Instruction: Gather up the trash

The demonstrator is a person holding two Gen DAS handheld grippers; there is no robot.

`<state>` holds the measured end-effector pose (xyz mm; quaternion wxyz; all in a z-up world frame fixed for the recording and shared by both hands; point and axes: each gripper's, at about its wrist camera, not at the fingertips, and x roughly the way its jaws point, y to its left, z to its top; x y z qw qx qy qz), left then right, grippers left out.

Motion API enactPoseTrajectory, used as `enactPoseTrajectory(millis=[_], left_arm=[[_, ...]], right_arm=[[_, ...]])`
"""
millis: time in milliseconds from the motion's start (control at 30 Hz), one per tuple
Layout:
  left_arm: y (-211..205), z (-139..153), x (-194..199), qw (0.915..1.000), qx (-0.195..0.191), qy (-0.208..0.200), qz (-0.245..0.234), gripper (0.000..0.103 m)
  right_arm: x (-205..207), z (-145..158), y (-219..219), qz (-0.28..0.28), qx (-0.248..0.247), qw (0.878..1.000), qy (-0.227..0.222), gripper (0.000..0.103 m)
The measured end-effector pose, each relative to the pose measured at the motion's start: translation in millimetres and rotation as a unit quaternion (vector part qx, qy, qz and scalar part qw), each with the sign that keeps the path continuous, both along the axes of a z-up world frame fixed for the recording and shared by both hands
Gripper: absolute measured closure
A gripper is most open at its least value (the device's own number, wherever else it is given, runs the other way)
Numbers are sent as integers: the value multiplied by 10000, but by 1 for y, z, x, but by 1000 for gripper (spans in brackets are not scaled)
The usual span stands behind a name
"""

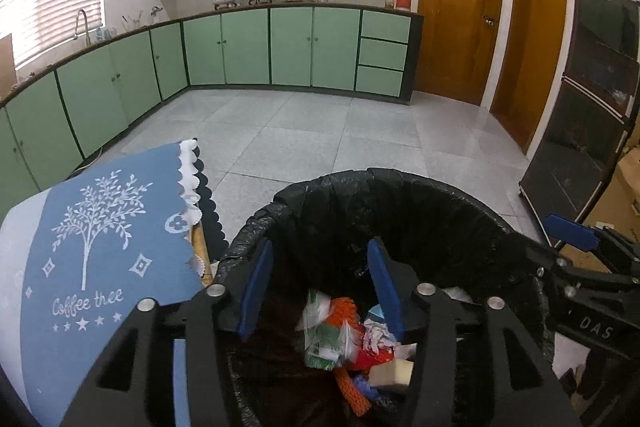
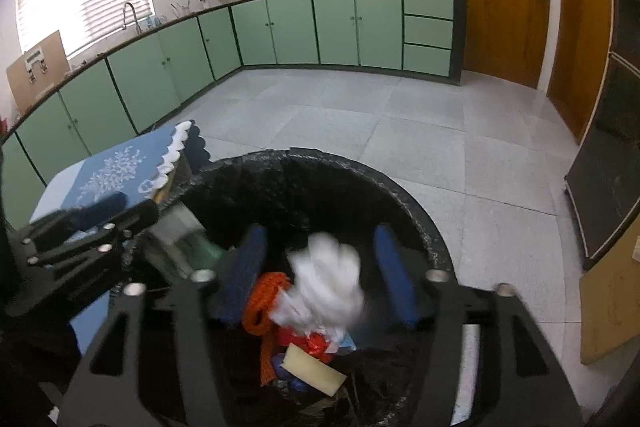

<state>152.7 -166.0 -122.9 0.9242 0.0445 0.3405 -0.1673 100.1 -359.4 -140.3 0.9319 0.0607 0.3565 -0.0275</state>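
Note:
A bin lined with a black bag (image 1: 400, 187) stands on the floor under both grippers. My left gripper (image 1: 320, 287) is open over its mouth. Just below its blue fingers is a blurred clear-and-green plastic wrapper (image 1: 324, 335), touching neither pad. My right gripper (image 2: 320, 275) is open too, with a blurred white crumpled tissue (image 2: 326, 283) loose between its fingers and gaps on both sides. In the bin lie an orange net (image 2: 262, 301), red scraps and a beige sponge (image 2: 316, 369). The right gripper's finger (image 1: 572, 231) shows at the right of the left wrist view.
A table with a blue "Coffee tree" cloth (image 1: 100, 247) touches the bin's left side. Grey tiled floor (image 1: 320, 131) stretches to green kitchen cabinets (image 1: 248, 47). A dark glass-fronted cabinet (image 1: 588, 107) and cardboard stand to the right, wooden doors (image 1: 456, 11) beyond.

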Motion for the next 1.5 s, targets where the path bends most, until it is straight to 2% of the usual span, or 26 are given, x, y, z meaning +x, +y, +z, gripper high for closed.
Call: enactPoseTrajectory(millis=[67,167,400,700,1067,1500], left_arm=[[5,4,-3,10000,-33,-38,-3,43],[13,12,-10,9999,-36,-123,0,34],[40,43,-30,9990,-138,-382,168,21],[67,80,-78,9961,74,-834,287,10],[95,112,-129,9938,-152,-995,464,9],[105,138,-149,9911,-262,-1193,535,9]], right_arm=[[-3,1,-1,-75,3,10000,-38,15],[-7,4,-1,-111,82,9999,-62,9],[-25,25,7,0,255,9996,-88,8],[-64,73,28,243,330,9988,-271,6],[-105,119,56,553,207,9960,-674,5],[-118,141,78,784,175,9928,-885,5]])
